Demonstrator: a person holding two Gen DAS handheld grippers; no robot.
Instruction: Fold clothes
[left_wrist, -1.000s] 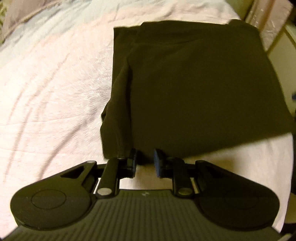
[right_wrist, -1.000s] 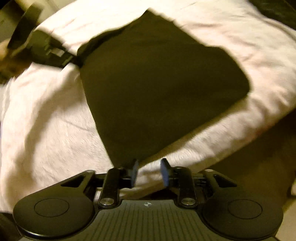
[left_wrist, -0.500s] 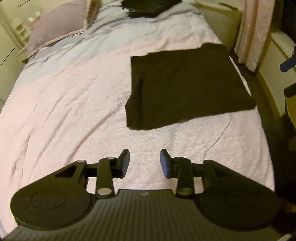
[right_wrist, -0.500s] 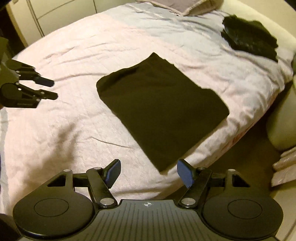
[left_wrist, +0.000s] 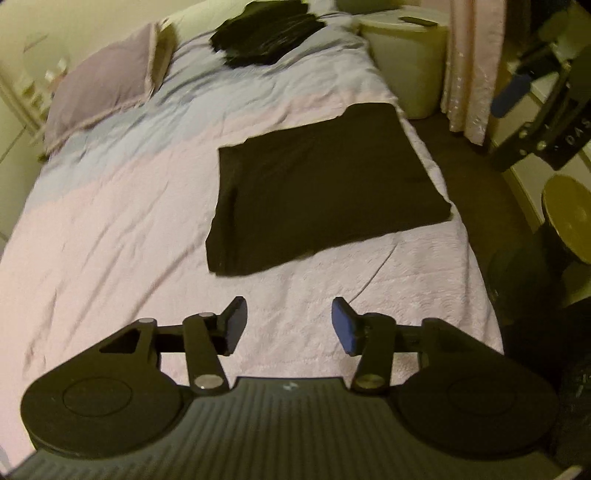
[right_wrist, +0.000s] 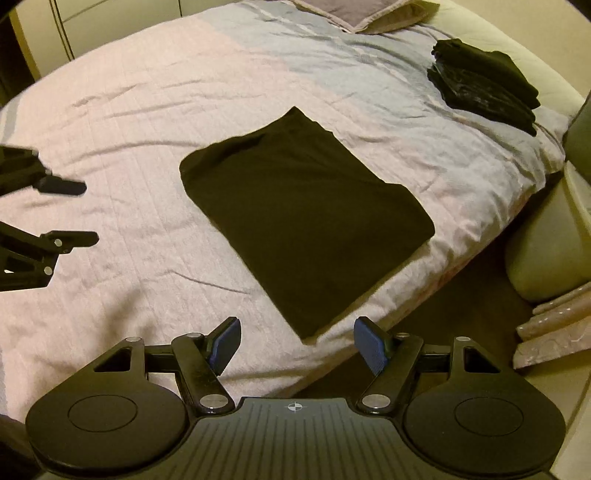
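Folded black garment (left_wrist: 321, 184) lay flat on pink bedspread (left_wrist: 110, 240), near bed's edge. Left gripper (left_wrist: 289, 325) hung above spread, clear of cloth — jaws just opened further, nothing between. Right gripper (right_wrist: 297, 345) stood wide, empty. Black clothes pile (right_wrist: 484, 85) sat near pillow (left_wrist: 99, 92).

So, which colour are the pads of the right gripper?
Blue. The right gripper's pads show best in the right wrist view.

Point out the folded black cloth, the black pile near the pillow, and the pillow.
Folded cloth (right_wrist: 303, 221), right wrist view, middle of its top face.
Black pile (right_wrist: 484, 86), right wrist view, centre of the stack.
Pillow (left_wrist: 99, 88), left wrist view, middle of its purple face.
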